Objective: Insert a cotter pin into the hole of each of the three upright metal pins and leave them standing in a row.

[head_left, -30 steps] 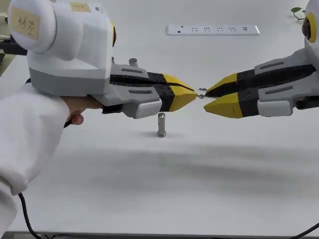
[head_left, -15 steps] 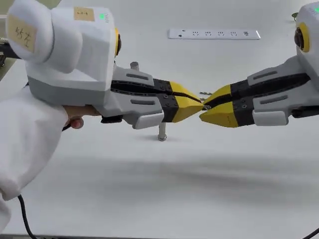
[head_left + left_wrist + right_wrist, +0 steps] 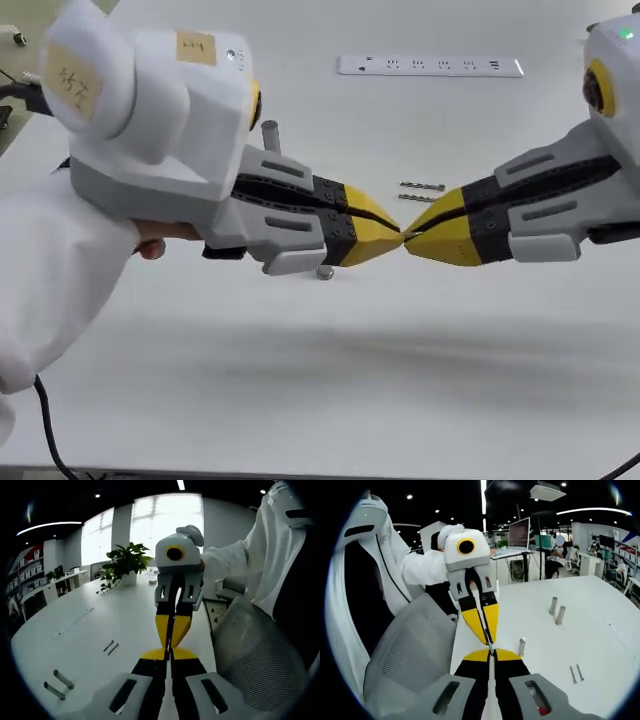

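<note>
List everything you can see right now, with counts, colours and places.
metal pins: three, silver, upright on the table, two close together.
loose cotter pins: two, silver, side by side beyond the gripper tips.
held cotter pin: one, thin, between the meeting tips.
power strip: one, white, far side of the table.
table: one, white.
mesh chair: one, grey, beside the table.
plant: one, green, far end.
left gripper: grey, yellow-tipped, shut.
right gripper: same colours, shut.
sleeve: white, behind the left gripper.
</note>
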`<action>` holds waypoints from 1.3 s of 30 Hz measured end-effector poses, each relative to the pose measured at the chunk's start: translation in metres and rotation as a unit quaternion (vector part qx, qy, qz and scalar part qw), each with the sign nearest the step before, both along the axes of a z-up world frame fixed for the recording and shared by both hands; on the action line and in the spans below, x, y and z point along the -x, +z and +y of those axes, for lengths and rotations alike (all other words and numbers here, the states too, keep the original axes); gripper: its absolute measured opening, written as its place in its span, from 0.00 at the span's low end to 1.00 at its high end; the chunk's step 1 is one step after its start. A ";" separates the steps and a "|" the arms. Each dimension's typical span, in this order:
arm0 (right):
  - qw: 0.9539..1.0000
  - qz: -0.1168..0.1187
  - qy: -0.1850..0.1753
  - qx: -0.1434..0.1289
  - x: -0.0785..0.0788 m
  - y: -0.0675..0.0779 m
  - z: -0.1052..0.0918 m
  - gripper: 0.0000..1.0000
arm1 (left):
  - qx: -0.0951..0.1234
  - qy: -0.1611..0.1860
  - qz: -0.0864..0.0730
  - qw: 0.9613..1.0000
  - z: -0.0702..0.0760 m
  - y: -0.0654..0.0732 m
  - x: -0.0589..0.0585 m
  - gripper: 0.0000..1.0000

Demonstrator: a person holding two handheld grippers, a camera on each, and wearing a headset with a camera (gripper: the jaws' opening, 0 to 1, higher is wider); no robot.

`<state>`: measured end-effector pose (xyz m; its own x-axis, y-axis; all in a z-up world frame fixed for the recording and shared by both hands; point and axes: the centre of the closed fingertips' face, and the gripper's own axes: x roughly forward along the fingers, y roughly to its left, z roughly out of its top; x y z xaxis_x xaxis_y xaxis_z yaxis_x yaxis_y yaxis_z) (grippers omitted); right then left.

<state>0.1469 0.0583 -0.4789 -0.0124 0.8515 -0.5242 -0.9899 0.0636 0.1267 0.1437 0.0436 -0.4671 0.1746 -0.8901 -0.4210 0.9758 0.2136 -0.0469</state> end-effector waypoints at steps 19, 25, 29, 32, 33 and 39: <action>0.999 -0.008 -0.040 0.003 -0.018 -0.012 0.005 0.00 | -0.026 0.017 -0.043 0.999 0.022 -0.017 -0.013 0.11; 0.998 -0.012 -0.055 0.014 -0.032 -0.022 0.003 0.00 | -0.031 0.045 -0.036 0.998 0.040 -0.027 -0.033 0.16; 0.998 -0.017 -0.058 0.034 -0.040 -0.036 0.002 0.00 | -0.049 0.051 -0.034 0.997 0.046 -0.037 -0.041 0.19; 0.997 -0.016 -0.059 0.045 -0.044 -0.044 0.003 0.00 | -0.063 0.060 -0.020 0.996 0.050 -0.048 -0.046 0.19; 0.997 -0.018 -0.059 0.049 -0.045 -0.047 0.004 0.00 | -0.067 0.060 -0.020 0.996 0.051 -0.051 -0.048 0.19; 0.996 -0.017 -0.046 0.068 -0.047 -0.061 0.008 0.00 | -0.076 0.059 -0.011 0.995 0.055 -0.065 -0.057 0.17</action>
<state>0.1937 0.0666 -0.5395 0.0819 0.7687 -0.6343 -0.9825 0.1691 0.0781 0.2007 0.0981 -0.5316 0.2855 -0.7893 -0.5436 0.9436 0.3307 0.0155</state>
